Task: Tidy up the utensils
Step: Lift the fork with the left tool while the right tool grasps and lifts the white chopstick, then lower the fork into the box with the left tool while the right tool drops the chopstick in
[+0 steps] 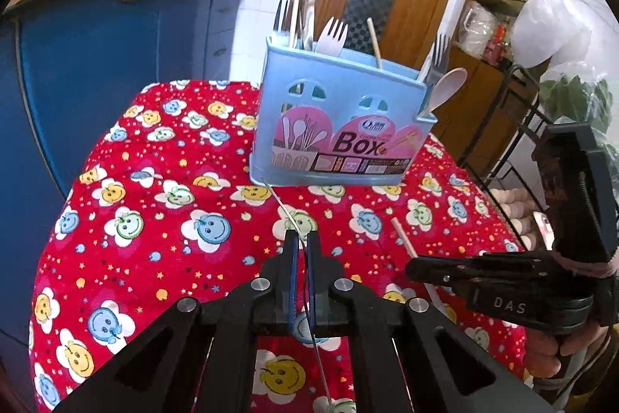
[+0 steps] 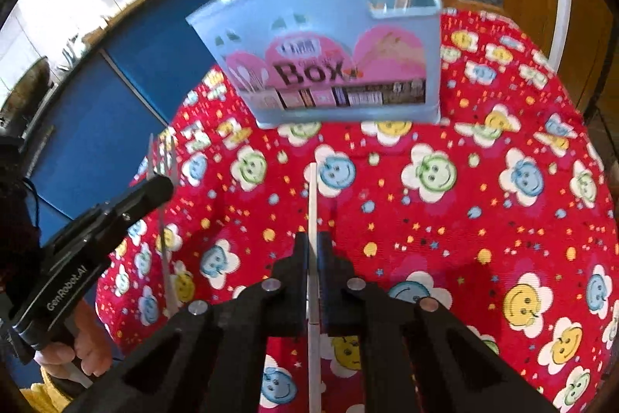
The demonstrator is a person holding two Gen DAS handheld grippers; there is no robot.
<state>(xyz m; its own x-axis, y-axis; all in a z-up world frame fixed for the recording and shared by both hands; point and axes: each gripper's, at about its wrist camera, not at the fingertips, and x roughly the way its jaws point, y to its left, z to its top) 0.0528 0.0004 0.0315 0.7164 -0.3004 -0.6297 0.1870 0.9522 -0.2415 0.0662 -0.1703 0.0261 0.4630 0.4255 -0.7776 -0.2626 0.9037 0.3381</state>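
Right wrist view blurs the utensil box [image 2: 332, 64].

The left wrist camera sits just behind its own black tongs [image 1: 301, 239] and looks forward and down over the table with the red cloth printed with smiling flowers [image 1: 162, 157], toward the light blue plastic utensil box with a pink label [image 1: 340, 119], with the right tongs [image 1: 416, 268] at its right edge. The right wrist camera looks down more steeply from behind its tongs [image 2: 312, 246], nearer to the same box [image 2: 329, 64], the left tongs [image 2: 164, 184] at its left edge. Both views share the box, the cloth and the blue cabinet [image 1: 96, 64] behind.
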